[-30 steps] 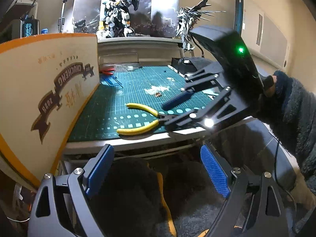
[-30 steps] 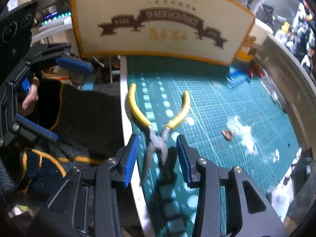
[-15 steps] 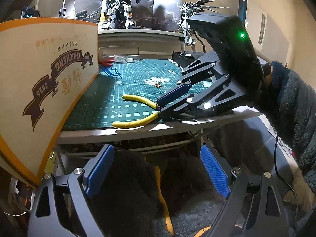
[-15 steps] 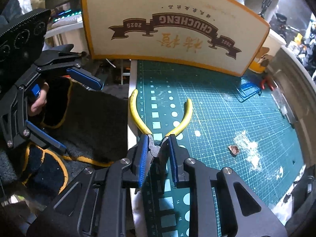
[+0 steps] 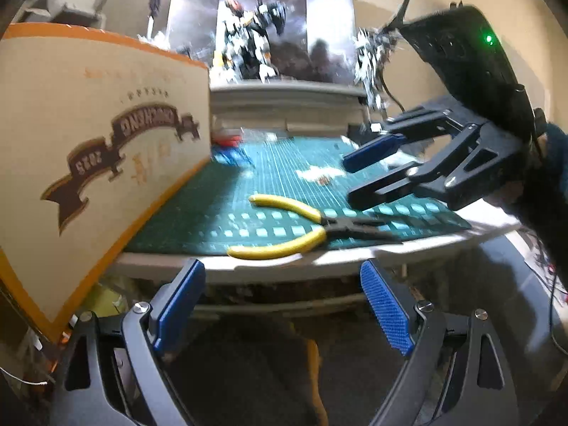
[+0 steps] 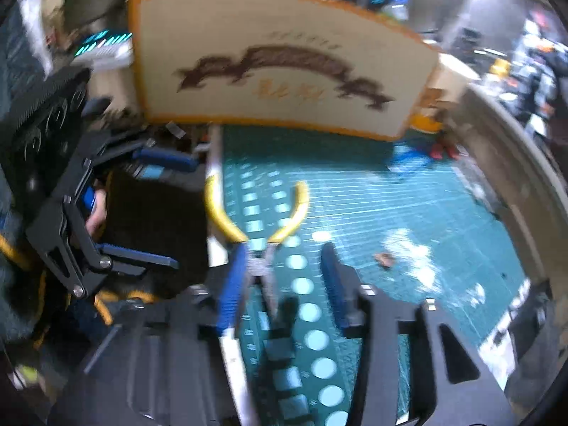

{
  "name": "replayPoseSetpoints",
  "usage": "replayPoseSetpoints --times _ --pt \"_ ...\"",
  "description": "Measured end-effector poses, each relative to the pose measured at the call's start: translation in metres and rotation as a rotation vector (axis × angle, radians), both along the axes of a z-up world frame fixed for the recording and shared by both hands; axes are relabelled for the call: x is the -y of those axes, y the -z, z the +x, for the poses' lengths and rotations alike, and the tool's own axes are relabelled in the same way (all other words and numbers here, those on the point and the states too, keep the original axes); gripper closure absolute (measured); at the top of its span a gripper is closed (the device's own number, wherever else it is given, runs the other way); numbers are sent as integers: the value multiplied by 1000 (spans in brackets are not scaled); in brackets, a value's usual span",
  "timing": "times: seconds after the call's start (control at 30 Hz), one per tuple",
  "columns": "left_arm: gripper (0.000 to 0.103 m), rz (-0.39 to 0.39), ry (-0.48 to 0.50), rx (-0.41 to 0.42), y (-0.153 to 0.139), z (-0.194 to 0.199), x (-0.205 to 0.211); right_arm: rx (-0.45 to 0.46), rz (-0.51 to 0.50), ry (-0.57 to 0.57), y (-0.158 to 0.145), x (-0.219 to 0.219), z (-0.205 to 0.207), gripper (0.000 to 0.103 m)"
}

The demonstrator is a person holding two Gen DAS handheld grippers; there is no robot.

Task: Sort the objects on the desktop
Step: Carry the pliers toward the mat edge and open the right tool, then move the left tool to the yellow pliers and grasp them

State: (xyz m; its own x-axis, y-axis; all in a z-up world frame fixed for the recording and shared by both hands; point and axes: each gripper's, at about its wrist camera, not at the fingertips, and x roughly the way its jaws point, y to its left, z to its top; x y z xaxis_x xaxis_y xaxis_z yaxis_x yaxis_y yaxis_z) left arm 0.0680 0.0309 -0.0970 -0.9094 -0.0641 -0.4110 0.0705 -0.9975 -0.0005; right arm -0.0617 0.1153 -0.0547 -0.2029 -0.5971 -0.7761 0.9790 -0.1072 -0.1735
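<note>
Lying flat on the green cutting mat (image 5: 227, 191) near the tabletop's front edge, the yellow-handled pliers (image 5: 301, 227) rest free. The right gripper (image 6: 280, 280) hangs above their nose, fingers spread. The left gripper (image 5: 284, 305) waits wide apart, empty, below the edge.

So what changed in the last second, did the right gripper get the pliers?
No. The right gripper shut its jaws on the pliers half a second ago, but has since opened and lifted clear of them. The pliers lie flat on the green cutting mat near its front edge, about where they were. The left gripper stayed open below the desk edge.
</note>
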Motion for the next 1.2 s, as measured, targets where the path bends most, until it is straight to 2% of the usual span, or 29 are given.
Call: replayPoseSetpoints --times 0.07,0.17,0.33,0.5,0.6,0.67,0.77,0.9,0.97,1.0,1.2 --pt "13 -49 -16 -62 2 0 -4 -10 -45 76 -5 -11 -5 54" --pt "13 -111 -3 -96 8 -9 -8 -3 -123 168 -9 -32 -6 48" --pt "13 -86 91 -123 13 -16 0 6 -187 239 -11 -55 6 40" --pt "13 -64 158 -131 14 -18 5 23 -197 265 -9 -62 11 40" --pt "25 -56 178 -125 12 -17 3 29 -191 272 -6 -63 14 40" --pt "46 -54 196 -117 12 -16 2 32 -192 276 -5 -63 15 40" --pt "59 -33 227 -91 10 -18 3 37 -192 283 -2 -64 16 40" --pt "71 0 267 -64 7 -22 4 43 -193 291 1 -64 18 40" --pt "86 9 297 -41 5 -24 0 45 -191 298 2 -66 19 40" --pt "90 9 304 -32 5 -24 -1 45 -189 302 3 -66 19 40" --pt "89 19 305 -16 5 -29 -6 52 -188 319 4 -71 23 40"
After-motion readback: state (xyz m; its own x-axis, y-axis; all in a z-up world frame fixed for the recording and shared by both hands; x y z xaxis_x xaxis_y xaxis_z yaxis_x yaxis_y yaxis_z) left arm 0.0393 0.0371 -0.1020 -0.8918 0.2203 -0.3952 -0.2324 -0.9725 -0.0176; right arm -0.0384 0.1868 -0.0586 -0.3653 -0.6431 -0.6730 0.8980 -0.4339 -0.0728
